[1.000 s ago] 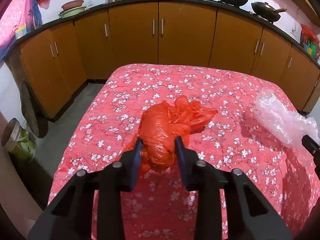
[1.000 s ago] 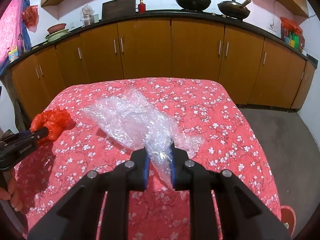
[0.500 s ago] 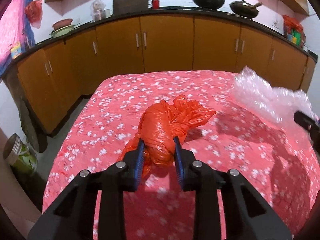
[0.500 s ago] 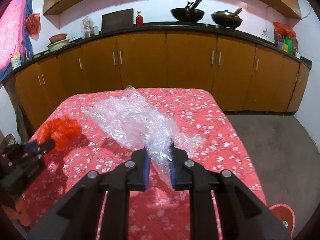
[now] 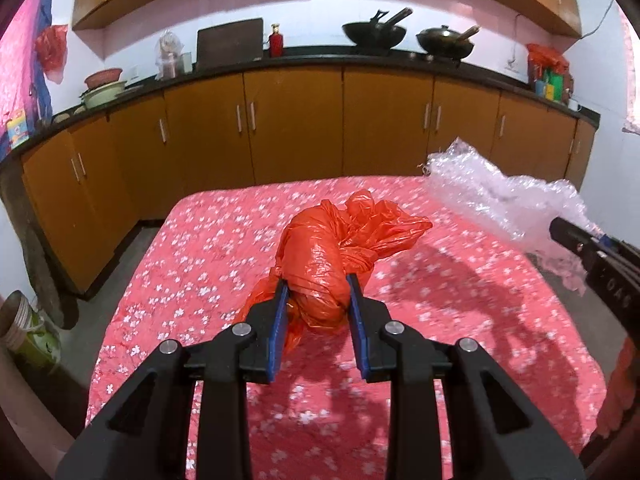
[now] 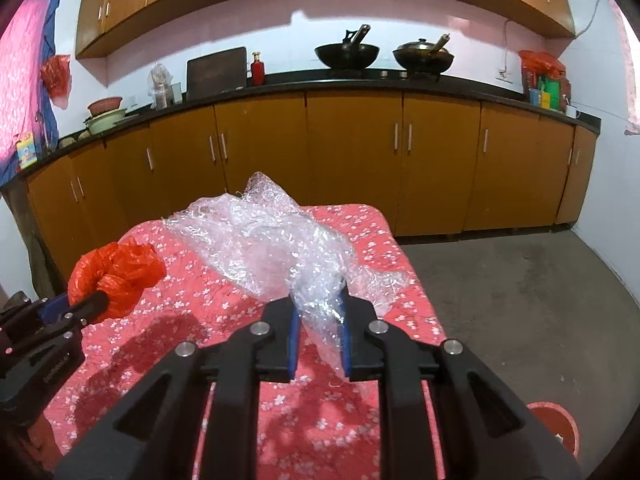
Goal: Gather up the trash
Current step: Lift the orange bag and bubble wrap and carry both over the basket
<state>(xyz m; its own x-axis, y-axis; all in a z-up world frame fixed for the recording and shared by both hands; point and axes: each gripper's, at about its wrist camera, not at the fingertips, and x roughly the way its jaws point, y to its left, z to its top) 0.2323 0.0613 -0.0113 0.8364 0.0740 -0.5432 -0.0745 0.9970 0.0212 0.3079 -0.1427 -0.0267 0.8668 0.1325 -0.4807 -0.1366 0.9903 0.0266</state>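
Above the floral table (image 5: 208, 248), the left gripper (image 5: 316, 284) clamped a knotted orange bag (image 5: 320, 256), contents hidden; the right gripper (image 6: 318, 300) pinched bubble wrap (image 6: 264, 244).

Two fisheye cameras ride the handheld grippers, each looking forward and slightly down along its own fingers across a floral red tablecloth (image 5: 208, 248) toward the orange cabinets (image 5: 292, 128) at 12 o'clock. The left wrist view sits close behind the left gripper (image 5: 316, 284), with the right gripper (image 5: 576, 236) entering at 3 o'clock. The right wrist view sits behind its own fingers and catches the left gripper at 9 o'clock. Both share tablecloth, cabinets and the two woks (image 6: 346, 54).
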